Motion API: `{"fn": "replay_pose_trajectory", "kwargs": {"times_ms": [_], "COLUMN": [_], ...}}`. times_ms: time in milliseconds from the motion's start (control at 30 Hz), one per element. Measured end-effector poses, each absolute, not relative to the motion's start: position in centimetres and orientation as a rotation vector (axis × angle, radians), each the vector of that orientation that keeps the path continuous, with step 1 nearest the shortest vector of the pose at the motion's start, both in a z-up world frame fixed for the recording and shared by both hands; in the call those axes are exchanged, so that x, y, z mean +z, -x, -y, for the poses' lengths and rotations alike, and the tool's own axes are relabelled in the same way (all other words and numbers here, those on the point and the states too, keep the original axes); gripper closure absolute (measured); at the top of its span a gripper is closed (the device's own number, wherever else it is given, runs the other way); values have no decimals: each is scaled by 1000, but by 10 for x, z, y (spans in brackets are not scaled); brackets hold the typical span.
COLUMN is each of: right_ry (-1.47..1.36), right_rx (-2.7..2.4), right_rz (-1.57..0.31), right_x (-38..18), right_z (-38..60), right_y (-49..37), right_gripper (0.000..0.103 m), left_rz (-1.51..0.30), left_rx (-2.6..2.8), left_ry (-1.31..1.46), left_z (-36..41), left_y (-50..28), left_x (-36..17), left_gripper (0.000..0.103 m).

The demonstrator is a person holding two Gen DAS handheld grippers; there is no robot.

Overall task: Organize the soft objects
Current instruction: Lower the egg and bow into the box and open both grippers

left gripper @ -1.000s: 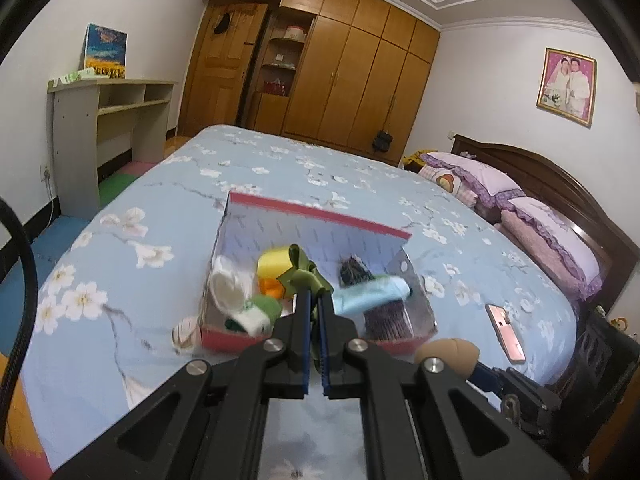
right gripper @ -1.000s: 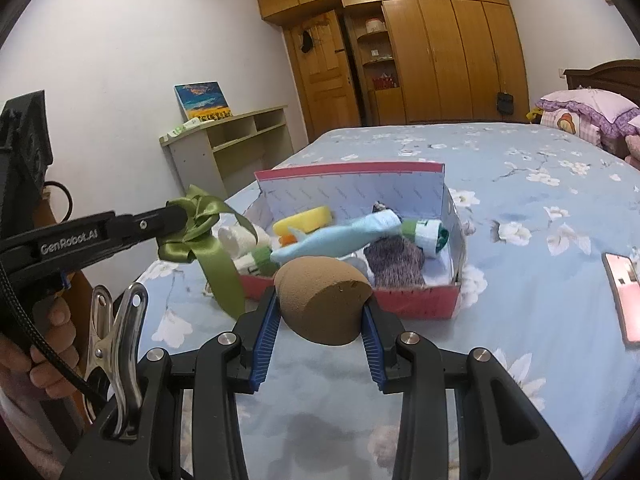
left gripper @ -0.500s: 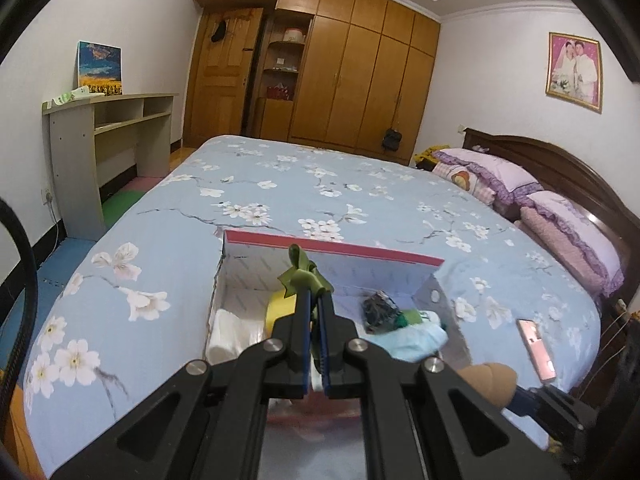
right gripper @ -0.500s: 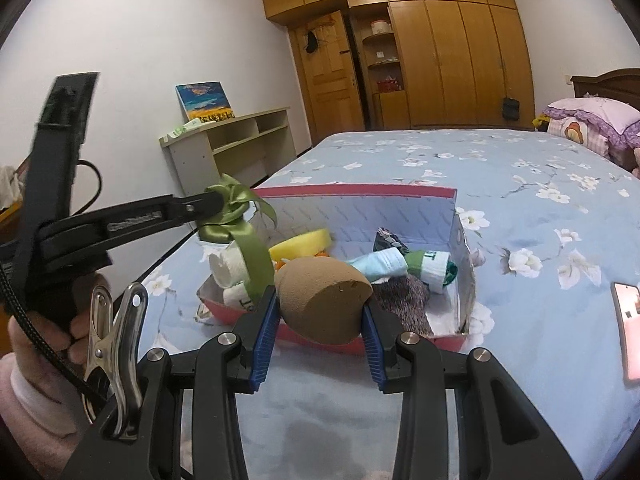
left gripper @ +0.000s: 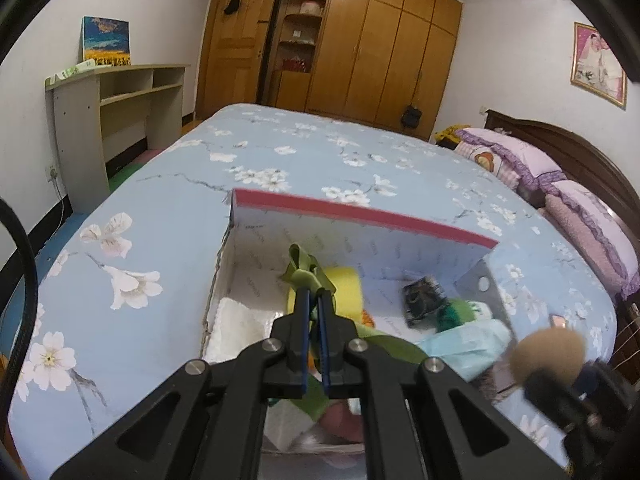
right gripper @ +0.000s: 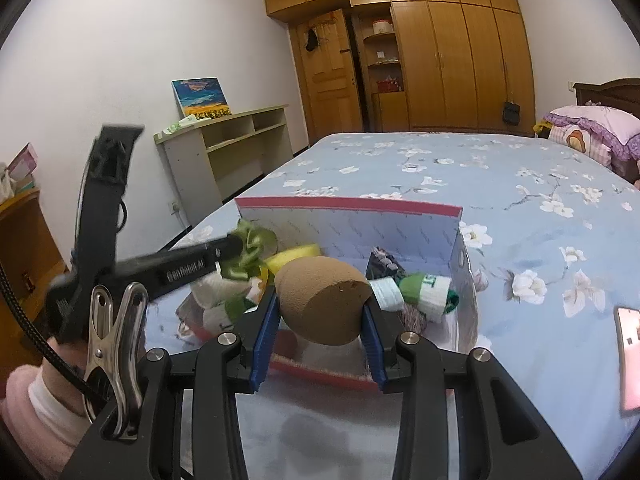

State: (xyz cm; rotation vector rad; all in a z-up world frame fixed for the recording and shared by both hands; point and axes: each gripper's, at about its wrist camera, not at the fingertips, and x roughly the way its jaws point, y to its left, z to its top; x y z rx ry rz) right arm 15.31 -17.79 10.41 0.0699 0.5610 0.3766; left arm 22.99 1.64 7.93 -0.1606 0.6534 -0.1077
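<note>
An open red-edged cardboard box [left gripper: 360,216] [right gripper: 348,204] sits on the bed and holds a yellow sponge [left gripper: 346,286], a white cloth [left gripper: 236,326], a dark knit piece [left gripper: 422,298] and green-and-white rolled socks [right gripper: 428,292]. My left gripper [left gripper: 314,296] [right gripper: 236,242] is shut on a green ribbon bow [left gripper: 306,270] [right gripper: 250,250] and hangs over the box's left part. My right gripper [right gripper: 320,312] is shut on a brown egg-shaped sponge [right gripper: 324,304] [left gripper: 546,358], just in front of the box's near wall.
A pink phone [right gripper: 630,364] lies on the floral blue bedspread [left gripper: 160,220] right of the box. Purple pillows [left gripper: 588,220] lie at the headboard. A shelf desk [right gripper: 228,140] stands by the left wall, wardrobes [left gripper: 380,52] at the far end.
My left gripper has carried the green bow forward and down, over the box's inside. My right gripper has moved closer to the box with the brown sponge.
</note>
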Motion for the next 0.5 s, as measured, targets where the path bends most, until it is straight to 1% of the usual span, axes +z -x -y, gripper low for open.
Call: {"fn": "replay_pose_trajectory", "kwargs": {"times_ms": [267,500], "right_ry": [-87,-73], "right_rx": [366,341], "right_rz": [-553,-600], "right_x": [107,88], "right_z": [168,159], "right_y": [-183,-218], "right_gripper": [63,63], "left_rz": [-700,-714], "left_rx": [-105,-102], "left_ry": [172,196], "left_z": [-21,-27], "left_y": [-242,-246], "left_x": [55,47], "left_gripper": [99,99]}}
